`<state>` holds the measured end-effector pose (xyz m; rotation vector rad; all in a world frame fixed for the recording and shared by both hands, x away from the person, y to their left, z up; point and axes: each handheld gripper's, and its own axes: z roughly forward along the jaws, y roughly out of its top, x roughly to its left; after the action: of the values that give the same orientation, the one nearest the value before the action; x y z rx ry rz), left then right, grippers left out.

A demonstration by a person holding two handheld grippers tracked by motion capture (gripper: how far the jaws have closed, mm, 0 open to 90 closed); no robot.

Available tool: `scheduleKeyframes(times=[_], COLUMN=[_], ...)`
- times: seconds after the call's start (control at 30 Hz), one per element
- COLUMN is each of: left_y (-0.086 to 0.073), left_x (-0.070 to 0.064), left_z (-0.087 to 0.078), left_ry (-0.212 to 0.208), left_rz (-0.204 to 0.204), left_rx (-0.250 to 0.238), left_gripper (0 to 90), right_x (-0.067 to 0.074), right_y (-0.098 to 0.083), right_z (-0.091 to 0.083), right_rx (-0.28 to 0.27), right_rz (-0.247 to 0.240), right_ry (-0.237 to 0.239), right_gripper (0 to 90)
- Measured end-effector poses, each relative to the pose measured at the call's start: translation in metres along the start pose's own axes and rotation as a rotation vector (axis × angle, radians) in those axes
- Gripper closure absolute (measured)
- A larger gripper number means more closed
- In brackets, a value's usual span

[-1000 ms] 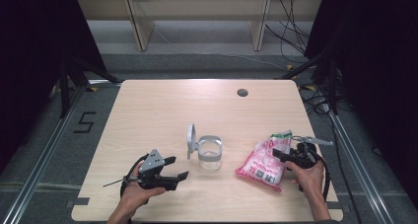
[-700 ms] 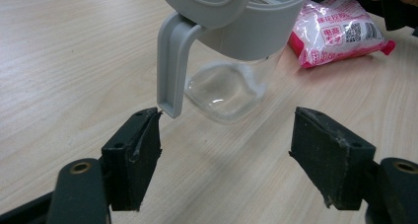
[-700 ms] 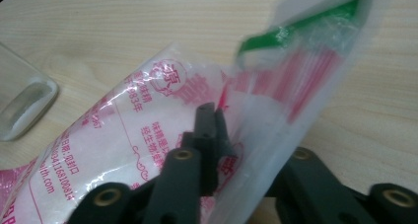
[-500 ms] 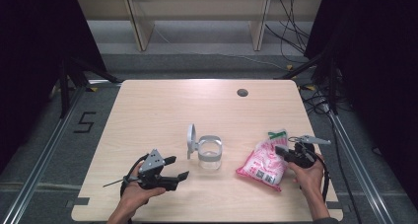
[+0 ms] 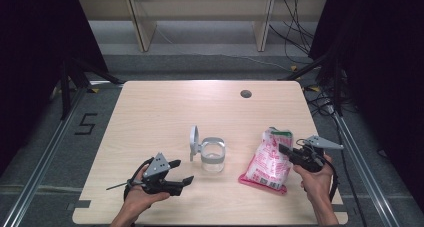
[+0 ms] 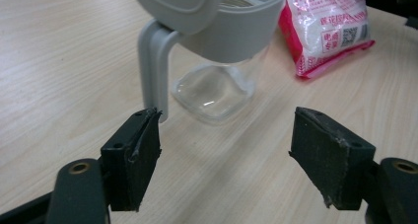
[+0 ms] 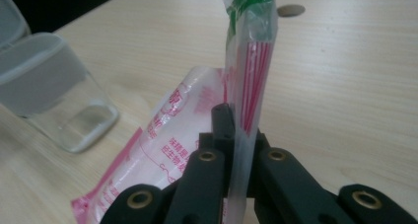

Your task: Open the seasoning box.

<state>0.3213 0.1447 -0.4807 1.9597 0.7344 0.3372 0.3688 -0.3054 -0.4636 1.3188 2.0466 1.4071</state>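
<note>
A pink and white plastic bag [image 5: 267, 159] lies at the right of the wooden table [image 5: 165, 107], its green-topped end lifted. My right gripper [image 5: 283, 150] is shut on that end; in the right gripper view the thin film of the bag [image 7: 251, 61] stands pinched between the jaws of the right gripper [image 7: 239, 130]. A clear container [image 5: 212, 157] with a grey collar and a flipped-up lid [image 5: 193, 142] stands mid-table. My left gripper [image 5: 182, 171] rests near the front edge, open and empty, just short of the container [image 6: 231, 31], and the bag [image 6: 330, 26] shows beyond it.
A small dark round grommet [image 5: 245, 93] sits in the far part of the table. Beyond the table are wooden shelf legs [image 5: 140, 22] and loose cables [image 5: 295, 32] on the floor. Metal rails [image 5: 45, 157] run along both sides.
The right gripper's jaws have closed on the bag's top end and the hand has risen a little, lifting that end. The left gripper has stayed where it was.
</note>
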Motion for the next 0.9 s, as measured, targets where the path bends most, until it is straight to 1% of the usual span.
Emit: scheduleKeyframes(times=[0.03,0.07,0.1,0.13,0.17,0.2,0.23,0.27,0.3,0.33,0.37,0.4,0.43,0.47,0.5,0.53,0.57,0.6,0.63,0.67,0.7,0.73,0.77,0.8,0.83,0.87,0.9], left_y=[0.001,0.001,0.002,0.003,0.003,0.003,0.004,0.004,0.005,0.005,0.006,0.006,0.007,0.007,0.007,0.008,0.009,0.01,0.01,0.011,0.012,0.013,0.014,0.015,0.015,0.016,0.016], left_x=[-0.003,-0.003,-0.007,-0.012,-0.015,-0.017,-0.019,-0.019,-0.024,-0.026,-0.028,-0.031,-0.033,-0.036,-0.036,-0.039,-0.041,-0.044,-0.044,-0.045,-0.046,-0.049,-0.049,-0.051,-0.054,-0.055,-0.057], left_z=[0.001,0.001,0.001,0.003,0.004,0.004,0.005,0.005,0.007,0.008,0.008,0.009,0.01,0.012,0.012,0.013,0.013,0.015,0.015,0.016,0.017,0.019,0.019,0.02,0.021,0.022,0.023], left_ry=[-0.019,-0.019,-0.028,-0.039,-0.042,-0.042,-0.043,-0.043,-0.053,-0.062,-0.07,-0.075,-0.074,-0.08,-0.08,-0.08,-0.079,-0.083,-0.083,-0.079,-0.084,-0.082,-0.084,-0.085,-0.094,-0.106,-0.106], left_rz=[0.004,0.004,0.015,0.026,0.033,0.044,0.049,0.049,0.06,0.067,0.074,0.074,0.084,0.078,0.078,0.093,0.099,0.104,0.104,0.111,0.111,0.101,0.111,0.115,0.113,0.119,0.123], left_rx=[-0.003,-0.003,0.002,0.006,0.008,0.01,0.012,0.012,0.017,0.013,0.021,0.019,0.019,0.013,0.013,0.024,0.025,0.014,0.014,0.02,0.02,0.006,0.015,0.015,0.012,0.016,0.012], left_gripper=[26.4,26.4,26.4,26.4,26.4,26.4,26.4,26.4,26.3,26.3,26.3,26.3,26.3,26.3,26.2,26.3,26.3,26.3,26.2,26.2,26.2,26.2,26.2,26.2,26.2,26.2,26.3], right_x=[0.004,0.004,0.008,0.014,0.014,0.018,0.018,0.018,0.021,0.024,0.024,0.028,0.028,0.03,0.033,0.037,0.04,0.041,0.041,0.045,0.049,0.052,0.056,0.058,0.061,0.065,0.067], right_y=[0.001,0.001,0.002,0.005,0.006,0.008,0.01,0.01,0.012,0.013,0.014,0.015,0.017,0.018,0.021,0.021,0.022,0.024,0.024,0.026,0.027,0.029,0.031,0.033,0.034,0.035,0.036], right_z=[-0.003,-0.003,-0.004,-0.009,-0.008,-0.011,-0.012,-0.012,-0.013,-0.014,-0.014,-0.015,-0.015,-0.017,-0.019,-0.02,-0.021,-0.022,-0.022,-0.024,-0.025,-0.026,-0.028,-0.028,-0.029,-0.03,-0.03], right_rx=[-0.004,-0.004,-0.02,-0.001,-0.029,-0.024,-0.028,-0.028,-0.041,-0.044,-0.051,-0.048,-0.065,-0.067,-0.068,-0.062,-0.068,-0.077,-0.077,-0.088,-0.091,-0.101,-0.09,-0.1,-0.096,-0.088,-0.085], right_rz=[0.017,0.017,0.016,0.001,-0.022,-0.01,-0.05,-0.05,-0.072,-0.04,-0.092,-0.063,-0.097,-0.101,-0.114,-0.113,-0.126,-0.16,-0.16,-0.186,-0.175,-0.195,-0.211,-0.234,-0.253,-0.233,-0.246], right_ry=[0.013,0.013,0.007,0.018,0.026,0.034,0.038,0.038,0.053,0.064,0.054,0.067,0.068,0.073,0.071,0.067,0.062,0.06,0.06,0.068,0.072,0.069,0.068,0.072,0.07,0.07,0.07], right_gripper=[90.0,90.0,90.0,90.0,90.0,90.0,90.0,90.0,90.0,90.0,90.0,90.0,90.0,90.0,90.0,90.0,90.0,90.0,90.0,90.0,90.0,90.0,90.0,90.0,90.0,90.0,90.0])
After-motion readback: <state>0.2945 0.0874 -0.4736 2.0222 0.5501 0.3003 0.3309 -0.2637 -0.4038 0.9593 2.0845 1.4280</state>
